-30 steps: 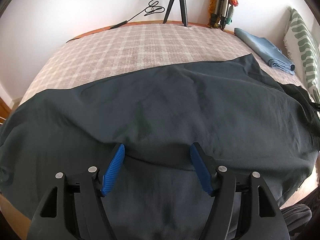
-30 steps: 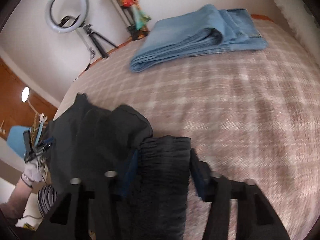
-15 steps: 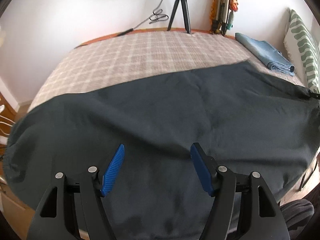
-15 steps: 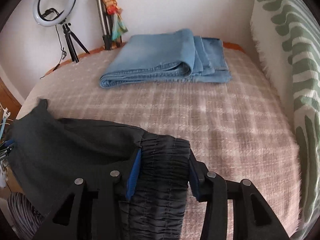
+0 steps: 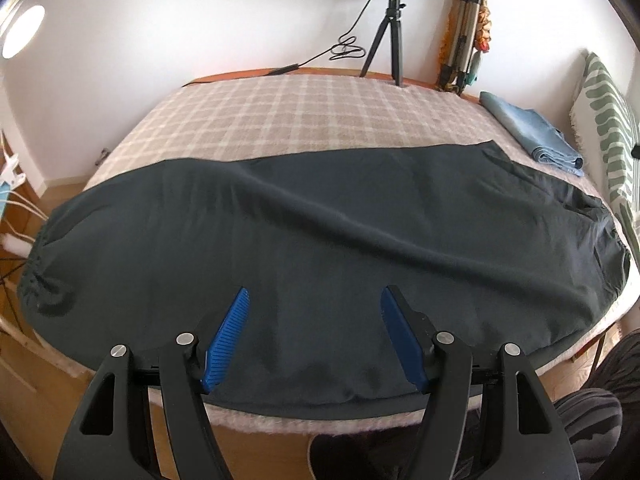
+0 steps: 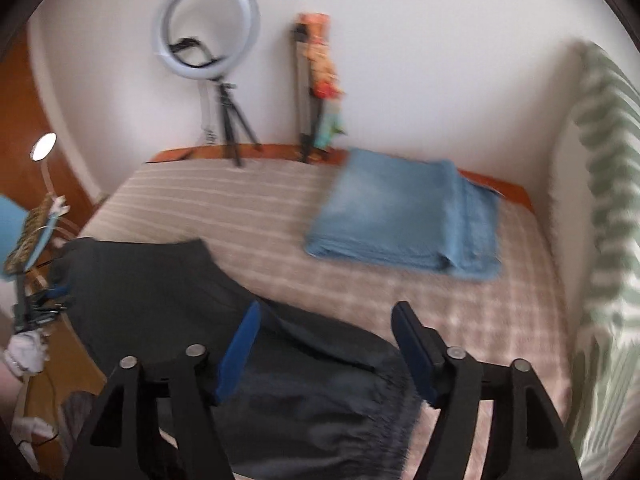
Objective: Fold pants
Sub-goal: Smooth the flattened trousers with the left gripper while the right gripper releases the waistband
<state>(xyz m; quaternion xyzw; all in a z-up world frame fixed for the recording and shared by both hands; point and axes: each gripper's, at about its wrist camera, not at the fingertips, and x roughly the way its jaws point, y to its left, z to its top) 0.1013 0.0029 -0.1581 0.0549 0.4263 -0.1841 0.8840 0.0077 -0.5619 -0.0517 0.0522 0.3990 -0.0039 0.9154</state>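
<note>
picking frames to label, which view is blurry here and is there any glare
Right wrist view: motion blur smears the jeans, pillow and ring light. Left wrist view: sharp, pants crisp; a lamp glares at the upper left, washing out the wall nearby. Both views bend the bed edge, fisheye.

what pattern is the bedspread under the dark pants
A pinkish-beige plaid check bedspread, clearest in the left wrist view.
</note>
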